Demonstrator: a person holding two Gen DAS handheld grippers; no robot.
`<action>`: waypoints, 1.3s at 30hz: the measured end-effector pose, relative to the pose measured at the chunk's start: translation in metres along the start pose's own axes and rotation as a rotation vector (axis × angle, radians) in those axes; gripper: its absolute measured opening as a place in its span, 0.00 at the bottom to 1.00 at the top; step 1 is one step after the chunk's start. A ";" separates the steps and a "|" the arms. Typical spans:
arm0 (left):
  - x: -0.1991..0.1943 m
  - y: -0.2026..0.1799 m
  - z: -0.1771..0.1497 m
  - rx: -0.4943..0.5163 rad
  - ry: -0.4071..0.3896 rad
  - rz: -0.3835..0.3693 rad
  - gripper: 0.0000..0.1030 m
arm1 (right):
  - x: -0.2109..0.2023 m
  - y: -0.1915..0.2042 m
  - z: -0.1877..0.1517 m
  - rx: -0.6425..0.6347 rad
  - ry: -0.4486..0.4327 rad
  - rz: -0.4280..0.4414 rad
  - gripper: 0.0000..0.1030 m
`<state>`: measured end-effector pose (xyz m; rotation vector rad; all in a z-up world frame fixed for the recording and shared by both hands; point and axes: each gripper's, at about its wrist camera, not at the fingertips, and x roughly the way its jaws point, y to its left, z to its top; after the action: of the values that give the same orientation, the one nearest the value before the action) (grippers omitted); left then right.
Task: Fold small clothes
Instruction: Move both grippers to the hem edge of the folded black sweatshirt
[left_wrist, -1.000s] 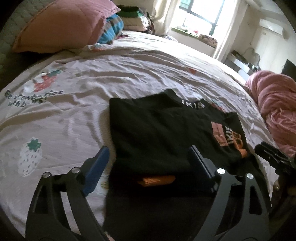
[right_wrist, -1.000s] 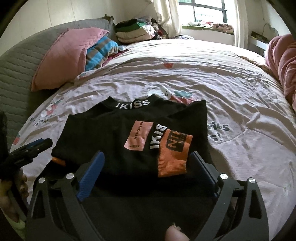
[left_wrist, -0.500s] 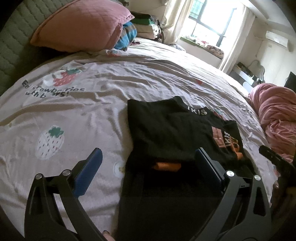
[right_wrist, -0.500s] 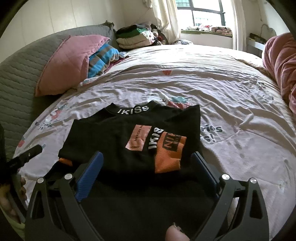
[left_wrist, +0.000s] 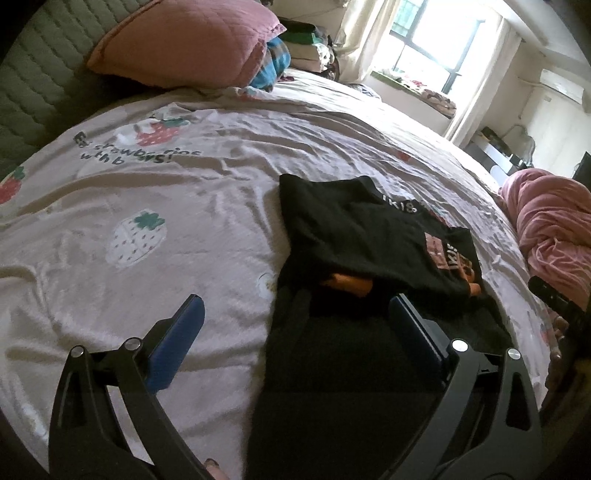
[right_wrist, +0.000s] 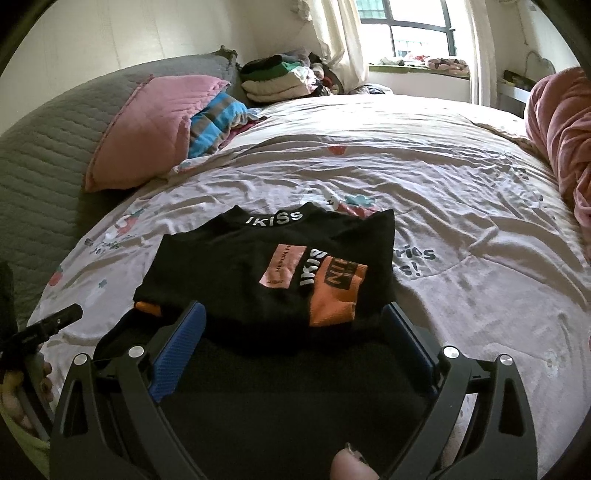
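A big bed (right_wrist: 461, 177) with a strawberry sheet holds everything: a pink pillow (right_wrist: 147, 133) and a pile of folded clothes (right_wrist: 280, 79) at the far end, and a pink blanket (right_wrist: 561, 129) at the side. The black shirt (right_wrist: 240, 269) lies partly folded on the near part of the bed. The left gripper (left_wrist: 291, 325) and the right gripper (right_wrist: 291, 325) sit over its near edge, fingers wide apart, holding nothing.

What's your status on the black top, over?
Left tongs open, empty. Right tongs open, empty. Black IKISS top lies partly folded on the strawberry-print bedsheet, sleeves tucked in, lower half flat. Nothing in the way.
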<state>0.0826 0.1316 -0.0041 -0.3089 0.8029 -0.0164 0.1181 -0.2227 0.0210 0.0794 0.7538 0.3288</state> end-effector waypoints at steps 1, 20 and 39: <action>-0.003 0.001 -0.002 -0.003 0.001 0.000 0.91 | -0.002 0.000 0.000 0.000 -0.001 0.003 0.92; -0.037 0.017 -0.043 -0.041 0.098 0.021 0.91 | -0.035 0.000 -0.023 -0.033 0.007 0.036 0.93; -0.040 0.020 -0.083 -0.113 0.224 -0.002 0.65 | -0.053 -0.011 -0.049 -0.044 0.027 0.049 0.93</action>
<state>-0.0065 0.1339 -0.0355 -0.4198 1.0276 -0.0071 0.0516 -0.2526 0.0185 0.0522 0.7715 0.3941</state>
